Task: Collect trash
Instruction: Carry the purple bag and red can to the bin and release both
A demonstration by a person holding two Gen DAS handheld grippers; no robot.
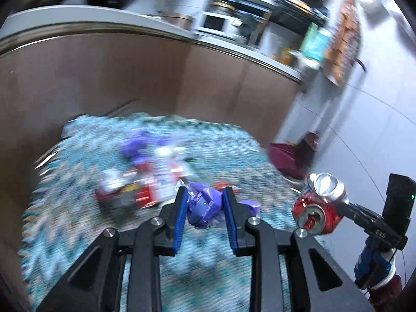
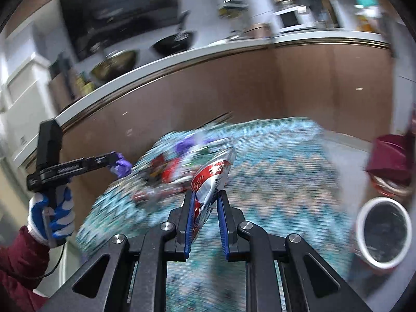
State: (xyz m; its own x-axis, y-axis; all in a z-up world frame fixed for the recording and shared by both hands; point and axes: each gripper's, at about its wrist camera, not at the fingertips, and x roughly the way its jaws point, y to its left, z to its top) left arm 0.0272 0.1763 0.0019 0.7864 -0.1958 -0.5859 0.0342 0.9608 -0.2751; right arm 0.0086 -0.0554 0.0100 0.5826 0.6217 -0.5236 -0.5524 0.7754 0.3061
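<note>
Evidently we were mid-carry, with a piece of trash in each hand. Our left gripper [image 1: 204, 205] was clamped on a crumpled purple wrapper [image 1: 200, 206], its blue pads [image 1: 181, 218] pressed against both sides, and the wrapper hung clear above the patterned blue mat [image 1: 234, 150] near that mat's near edge. Our right gripper [image 2: 206, 217] was closed on a crushed red-and-silver can [image 2: 212, 179], flattened enough to sit between nearly shut fingers; the left wrist view showed the same can [image 1: 321, 205] held out past the mat's right edge. The rest of the trash, a pile of red, white and purple packaging [image 1: 145, 179], lay on the mat toward its far-left part, too blurred for us to name single pieces. Off the mat's right edge, on the pale floor, stood a round white-rimmed bin [image 2: 382, 236] with a dark inside, and beyond it something maroon [image 2: 390, 158] that we could not identify. The kitchen counter [image 2: 182, 57] with its pans ran behind everything. We judged the picking-up step done for these two pieces and the drop-off step in hand. The next move, as we read it, called for bringing the right gripper over the bin's mouth and letting go only when the can hung squarely above the opening, then the same with the wrapper, which was light and might cling to a pad or drift past the rim.
</note>
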